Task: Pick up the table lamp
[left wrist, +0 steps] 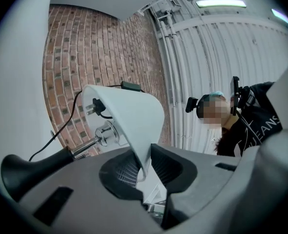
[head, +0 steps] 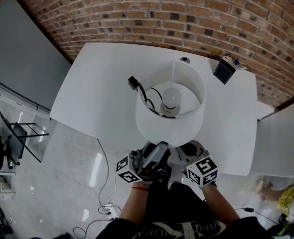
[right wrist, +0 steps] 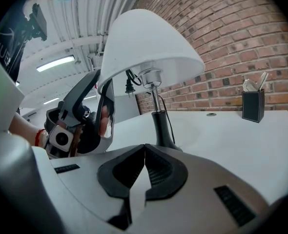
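White lampshade rim (left wrist: 129, 116) is clamped by left gripper (left wrist: 145, 162); upright lamp stem (right wrist: 159, 123) lies ahead of clenched, empty right gripper (right wrist: 144, 152).

The table lamp (head: 171, 128) has a plain white shade, a shiny chrome stem (right wrist: 155, 99), a black base (right wrist: 162, 130) and a black cord (head: 143, 91). The table (head: 97, 83) is plain white. At its far right corner stands a black pen holder (head: 223, 71). Along the far edge runs a brick wall (head: 187, 14), red-brown with pale mortar lines. The left gripper (left wrist: 145, 165) and the right gripper (right wrist: 144, 167) are grey with black ribbed pads. Each marker cube (head: 203, 171) carries black-and-white squares. The floor (head: 77, 168) is glossy pale grey.
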The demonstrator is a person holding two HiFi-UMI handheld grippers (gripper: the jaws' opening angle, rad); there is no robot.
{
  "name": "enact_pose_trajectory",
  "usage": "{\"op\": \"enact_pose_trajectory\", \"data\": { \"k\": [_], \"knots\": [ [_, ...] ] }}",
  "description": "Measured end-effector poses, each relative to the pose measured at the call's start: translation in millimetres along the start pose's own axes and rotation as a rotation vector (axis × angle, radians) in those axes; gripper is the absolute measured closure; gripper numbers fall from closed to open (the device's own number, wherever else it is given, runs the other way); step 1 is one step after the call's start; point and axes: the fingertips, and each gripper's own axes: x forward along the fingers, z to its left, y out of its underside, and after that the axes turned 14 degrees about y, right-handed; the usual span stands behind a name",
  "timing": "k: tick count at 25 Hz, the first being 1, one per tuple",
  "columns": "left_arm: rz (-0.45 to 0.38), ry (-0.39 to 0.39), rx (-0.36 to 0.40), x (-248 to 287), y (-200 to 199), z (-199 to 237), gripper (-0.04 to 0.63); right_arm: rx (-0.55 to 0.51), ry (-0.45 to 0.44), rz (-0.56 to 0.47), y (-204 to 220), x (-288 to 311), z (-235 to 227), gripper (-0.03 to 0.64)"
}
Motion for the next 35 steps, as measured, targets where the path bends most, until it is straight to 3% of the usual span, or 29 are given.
{"op": "enact_pose_trajectory", "data": {
  "k": [6,17,20,35],
  "knots": [
    [-0.008,-0.027,0.042,12.9,-11.2,12.0,0.537,0.002,0.011,-0.003,-8.7,5.1,-7.4,0.615],
    [0.011,-0.055,0.054,35.4,-35.0,37.3,0.551,-0.001,0.037,0.039,-25.3,34.7,-15.7,0.612],
    [0.009,-0.057,0.053,39.3,-41.4,44.8,0.554,0.002,0.047,0.060,-28.2,46.2,-18.4,0.551],
    [0.026,-0.043,0.004,56.3,-71.7,84.0,0.561,0.043,0.139,0.137,-48.7,100.7,-38.1,0.477]
  ]
}}
